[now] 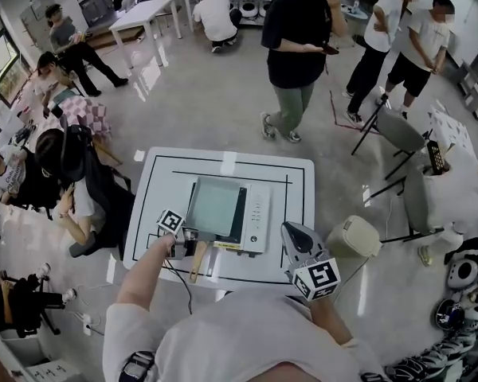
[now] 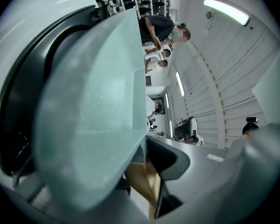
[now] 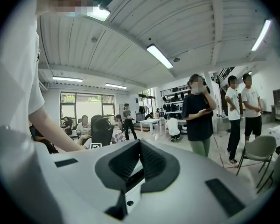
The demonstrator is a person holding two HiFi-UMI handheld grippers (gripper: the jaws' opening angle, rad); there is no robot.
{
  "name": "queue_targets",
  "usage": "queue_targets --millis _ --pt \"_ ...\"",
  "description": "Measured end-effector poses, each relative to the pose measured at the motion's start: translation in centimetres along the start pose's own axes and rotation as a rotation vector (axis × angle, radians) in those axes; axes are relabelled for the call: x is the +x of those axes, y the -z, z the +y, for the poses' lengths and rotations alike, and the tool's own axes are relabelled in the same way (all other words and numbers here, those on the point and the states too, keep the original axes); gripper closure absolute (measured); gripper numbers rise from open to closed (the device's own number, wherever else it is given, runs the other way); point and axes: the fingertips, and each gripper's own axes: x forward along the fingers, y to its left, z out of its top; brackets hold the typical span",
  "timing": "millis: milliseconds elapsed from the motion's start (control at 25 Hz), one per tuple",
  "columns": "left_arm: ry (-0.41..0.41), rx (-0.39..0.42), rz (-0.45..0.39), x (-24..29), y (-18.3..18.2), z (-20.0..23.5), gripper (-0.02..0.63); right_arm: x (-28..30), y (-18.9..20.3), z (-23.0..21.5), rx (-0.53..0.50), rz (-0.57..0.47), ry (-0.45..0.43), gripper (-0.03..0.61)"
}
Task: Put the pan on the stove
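The left claw (image 1: pixel 190 243) is pinching the wooden handle (image 1: pixel 197 261) of the pan (image 1: pixel 215 207). Its own view shows the tan wood caught between the dark pads.

The pan, pale green, square and shallow, lies over the left part of the stove (image 1: pixel 257 217), its handle pointing back toward the person. Whether it already rests on the cooking surface or hangs just above it, I cannot tell.

It looks stiff and moderately heavy for a grip at one end, so it will likely tip forward unless the handle is taken close to the body and kept level. The wood should give a surer hold than the smooth rim, which looks slippery. The pan seems sturdy, though the glass-like surface under it calls for a gentle landing.

The stove stands mid-tabletop (image 1: pixel 291 173), inside black guide lines. Its control strip carries a row of small marks too small to read, and no brand shows.

The right claw (image 3: pixel 139 148) is pressed together on nothing, held well apart at the right, aimed out at the room. The only print is the square markers on both cubes.
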Motion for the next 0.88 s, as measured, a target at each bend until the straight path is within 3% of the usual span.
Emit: queue_targets --millis 320,600,880 --pt "0.034 -0.088 -0.012 0.0 -0.7 0.2 0.488 0.4 0.2 0.2 0.007 0.003 -0.007 0.571" --pt "0.058 -0.135 -0.095 -0.2 -1.0 0.0 0.482 0.4 0.2 0.7 0.012 0.008 -0.028 0.571" --pt "0.033 -0.095 -0.212 -1.7 -1.6 0.1 0.373 0.3 0.4 0.6 0.019 0.012 -0.038 0.571"
